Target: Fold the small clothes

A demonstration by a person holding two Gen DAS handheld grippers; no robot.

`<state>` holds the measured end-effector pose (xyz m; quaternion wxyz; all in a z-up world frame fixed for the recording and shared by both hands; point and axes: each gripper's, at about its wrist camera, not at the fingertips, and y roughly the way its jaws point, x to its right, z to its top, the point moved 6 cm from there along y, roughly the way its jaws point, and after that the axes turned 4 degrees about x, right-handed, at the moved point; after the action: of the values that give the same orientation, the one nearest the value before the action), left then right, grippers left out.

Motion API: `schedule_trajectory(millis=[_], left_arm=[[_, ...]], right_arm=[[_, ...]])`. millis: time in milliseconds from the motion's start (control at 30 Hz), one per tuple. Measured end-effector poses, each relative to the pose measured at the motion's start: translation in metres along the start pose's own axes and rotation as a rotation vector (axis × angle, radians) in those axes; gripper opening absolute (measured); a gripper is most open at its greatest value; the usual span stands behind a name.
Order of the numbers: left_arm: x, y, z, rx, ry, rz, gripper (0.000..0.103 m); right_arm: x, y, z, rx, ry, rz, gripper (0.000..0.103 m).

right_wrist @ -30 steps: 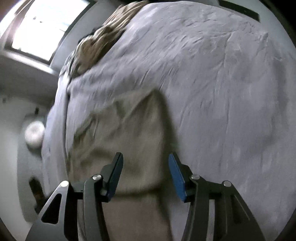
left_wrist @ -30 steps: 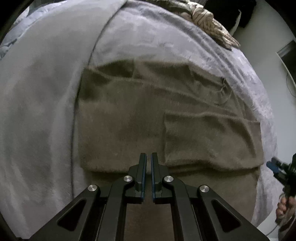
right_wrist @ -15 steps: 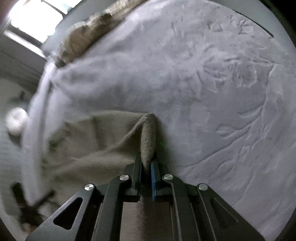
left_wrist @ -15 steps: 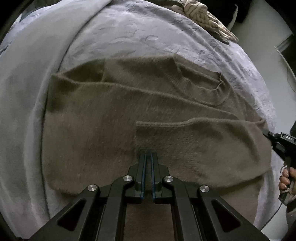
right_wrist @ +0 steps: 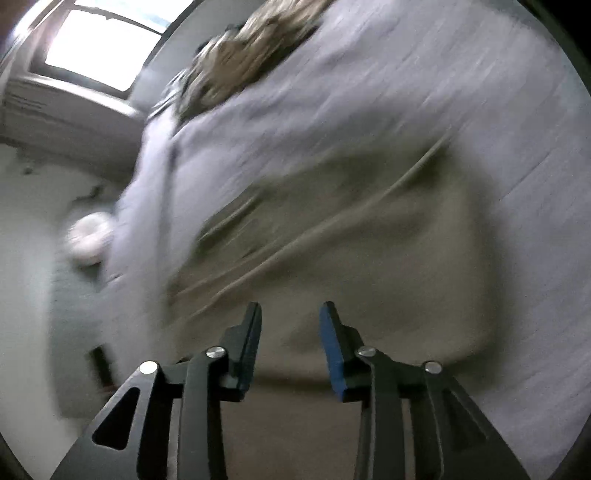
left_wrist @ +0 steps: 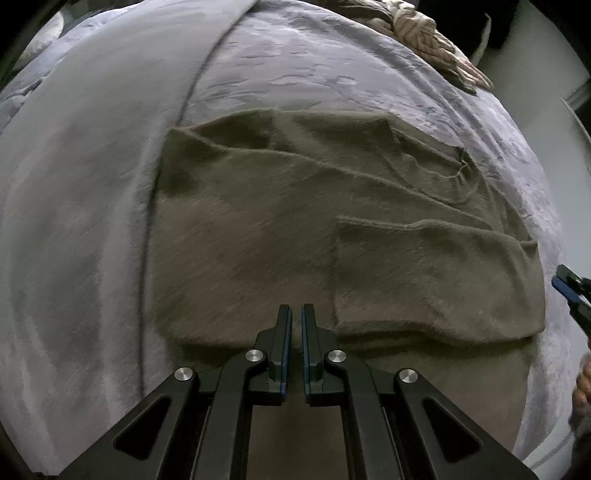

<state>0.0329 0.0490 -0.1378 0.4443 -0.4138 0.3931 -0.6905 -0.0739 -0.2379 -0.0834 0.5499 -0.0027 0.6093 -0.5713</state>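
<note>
Since half a second ago: right gripper [right_wrist: 290, 325] off the sweater's fold, jaws parting again with nothing between them, fingers [right_wrist: 332, 343] spread above the cloth; sleeve panel formerly pinched and raised at the edge now lying flat. Olive-brown knitted sweater [left_wrist: 258, 236], spread on grey bedcover [left_wrist: 81, 206], partly folded: one sleeve panel [left_wrist: 436, 280] laid across the body on the right of the left wrist view, its lower edge forming a straight hem line; neck opening [left_wrist: 460, 173] toward the far right, creases running diagonally across the upper part. Left gripper [left_wrist: 291, 325], pointing steeply down over the near hem of the sweater, fingers pressed together with only a thin slit showing and no cloth seen between them. Right gripper's blue pad also visible at the far right edge of the left wrist view, just beside the sweater's edge, with part of a hand [left_wrist: 583, 384] below it. Beige patterned fabric [left_wrist: 424, 33] bunched at the far end of the bed. Bright window [right_wrist: 96, 51] at upper left of the right wrist view, that picture motion-blurred
</note>
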Motion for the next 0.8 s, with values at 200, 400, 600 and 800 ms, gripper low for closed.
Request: schedule_trajectory(millis=[200, 400, 600, 800], left_arm=[[-0.014, -0.006, -0.011, -0.005, -0.002, 0.047, 0.037], [-0.029, -0.025, -0.017, 0.073, -0.008, 0.114, 0.1], [-0.049, -0.025, -0.026, 0.037, -0.084, 0.127, 0.1], [-0.063, -0.022, -0.036, 0.011, -0.12, 0.16, 0.1]], right_arm=[[-0.04, 0.089, -0.07, -0.224, 0.202, 0.224, 0.037], [-0.042, 0.13, -0.08, -0.234, 0.411, 0.31, 0.037], [-0.03, 0.142, -0.086, -0.229, 0.488, 0.263, 0.036], [-0.022, 0.131, -0.096, -0.23, 0.491, 0.219, 0.009]])
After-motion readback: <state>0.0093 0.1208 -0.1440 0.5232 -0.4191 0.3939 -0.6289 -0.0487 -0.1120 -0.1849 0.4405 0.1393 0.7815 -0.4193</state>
